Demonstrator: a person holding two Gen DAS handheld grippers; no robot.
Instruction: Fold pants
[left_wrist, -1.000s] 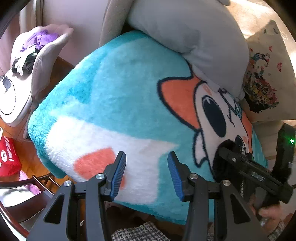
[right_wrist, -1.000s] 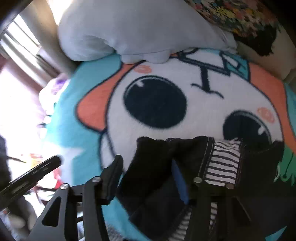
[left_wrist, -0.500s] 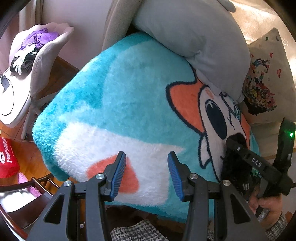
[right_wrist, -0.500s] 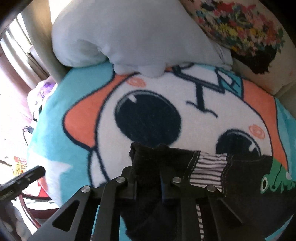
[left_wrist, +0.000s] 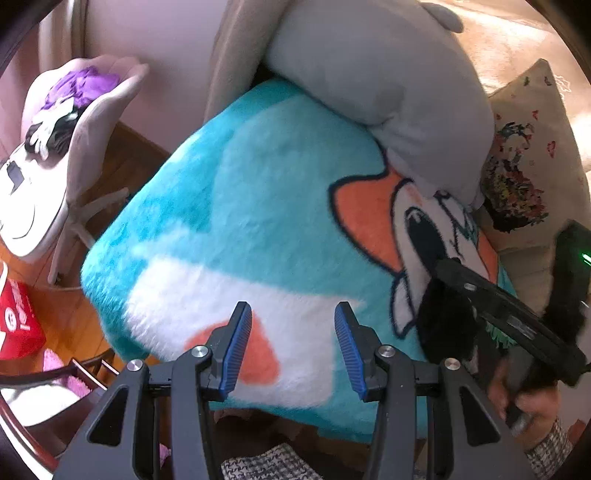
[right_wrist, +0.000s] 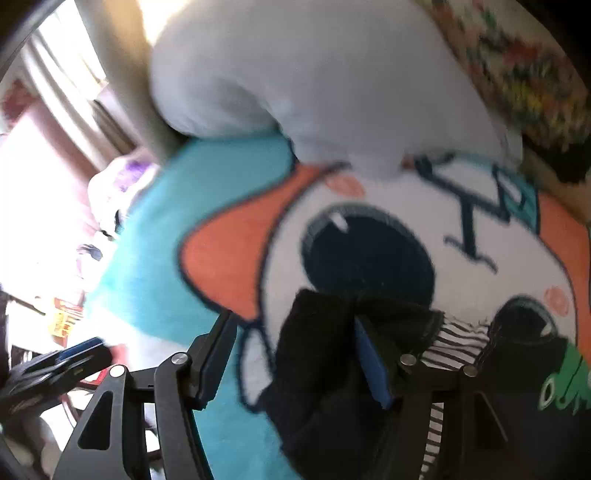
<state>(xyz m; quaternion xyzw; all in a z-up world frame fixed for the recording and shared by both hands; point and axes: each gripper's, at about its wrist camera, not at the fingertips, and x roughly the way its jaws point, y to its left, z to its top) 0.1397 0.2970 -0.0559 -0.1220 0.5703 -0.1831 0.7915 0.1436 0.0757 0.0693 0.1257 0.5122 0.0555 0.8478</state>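
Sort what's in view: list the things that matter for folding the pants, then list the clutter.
For the job:
black pants
right hand-held gripper, open around the pants
left hand-held gripper, open, empty
cartoon blanket under the pants

Lying about:
grey pillow
floral cushion
chair with purple clothes
red bag

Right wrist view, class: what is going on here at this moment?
A person is folding black pants on a teal cartoon blanket. The right gripper is open with the pants' dark edge bunched between its fingers; the striped lining shows beside it. The left gripper is open and empty, over the blanket's white and orange patch. A grey pillow lies behind.
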